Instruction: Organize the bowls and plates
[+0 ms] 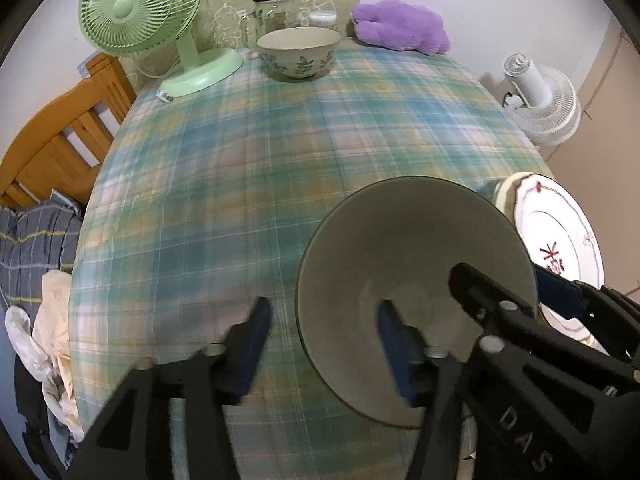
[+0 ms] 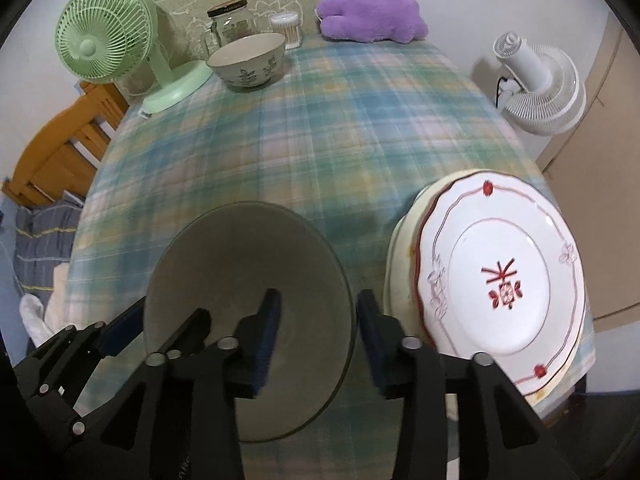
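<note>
Both claws stand partly open astride opposite walls of the grey-green bowl [image 1: 416, 300]. Left claw [image 1: 324, 344] has one finger inside the bowl and one outside, pads clear of the wall; right claw [image 2: 318, 332] straddles the other rim the same way. That bowl, plain and conical, sits on the plaid counter [image 1: 280, 140] beside stacked plates [image 2: 504, 280]. A leaf-patterned bowl [image 1: 298, 54] sits far back.

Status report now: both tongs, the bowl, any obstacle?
Left tongs open, straddling near bowl rim. Right tongs open, straddling opposite rim. Bowl on plaid tablecloth. Plate stack close beside.
</note>
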`<state>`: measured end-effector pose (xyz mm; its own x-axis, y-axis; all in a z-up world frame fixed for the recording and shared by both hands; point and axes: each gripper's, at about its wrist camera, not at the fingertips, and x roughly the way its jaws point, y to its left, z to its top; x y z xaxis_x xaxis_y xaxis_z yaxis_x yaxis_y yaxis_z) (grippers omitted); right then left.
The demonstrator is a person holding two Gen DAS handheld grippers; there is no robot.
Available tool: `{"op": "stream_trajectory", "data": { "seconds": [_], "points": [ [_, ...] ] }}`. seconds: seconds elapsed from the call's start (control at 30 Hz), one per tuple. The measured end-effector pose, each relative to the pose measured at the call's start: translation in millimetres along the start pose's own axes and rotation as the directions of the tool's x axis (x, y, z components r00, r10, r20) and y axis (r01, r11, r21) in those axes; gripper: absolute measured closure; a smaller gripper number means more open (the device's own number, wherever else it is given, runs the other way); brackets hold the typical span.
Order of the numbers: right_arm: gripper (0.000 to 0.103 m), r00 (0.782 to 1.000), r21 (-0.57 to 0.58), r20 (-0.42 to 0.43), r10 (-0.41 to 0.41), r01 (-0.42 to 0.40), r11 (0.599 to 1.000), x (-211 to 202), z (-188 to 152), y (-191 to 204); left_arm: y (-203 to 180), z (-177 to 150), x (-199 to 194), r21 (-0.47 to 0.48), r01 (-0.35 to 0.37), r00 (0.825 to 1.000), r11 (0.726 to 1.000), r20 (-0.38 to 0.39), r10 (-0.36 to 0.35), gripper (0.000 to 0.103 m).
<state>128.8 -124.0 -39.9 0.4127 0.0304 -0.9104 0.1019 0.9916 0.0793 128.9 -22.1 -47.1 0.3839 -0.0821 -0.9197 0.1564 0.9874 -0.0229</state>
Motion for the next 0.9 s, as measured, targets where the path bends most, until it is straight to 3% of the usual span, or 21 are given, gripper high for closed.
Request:
{"op": "stream_trajectory", "data": {
  "seconds": [0.07, 0.23, 0.6, 0.9],
  "points": [
    [0.044, 1.000, -0.001, 0.018, -0.001, 0.001, 1.000, -7, -2, 1, -1, 0, -6, 0.011, 0.018, 1.000, 1.000, 0.009, -0.018, 0.036],
    [0.042, 0.998, 0.003, 0.057, -0.005, 0.005, 1.000, -27, 1, 2, -3, 6, -26, 0.024, 0.046, 0.997, 0.999, 0.055, -0.047, 0.028],
    [0.042, 0.990, -0.007, 0.143, -0.009, 0.010, 1.000, -61, 33, -4, -11, 40, -58, 0.019, 0.032, 0.988, 0.999, 0.150, -0.035, 0.028],
    [0.042, 0.984, -0.089, 0.172, 0.041, -0.026, 0.996, -59, 79, -12, -20, 74, -58, -0.080, -0.007, 0.984, 0.997, 0.178, 0.021, 0.029]
  ]
}}
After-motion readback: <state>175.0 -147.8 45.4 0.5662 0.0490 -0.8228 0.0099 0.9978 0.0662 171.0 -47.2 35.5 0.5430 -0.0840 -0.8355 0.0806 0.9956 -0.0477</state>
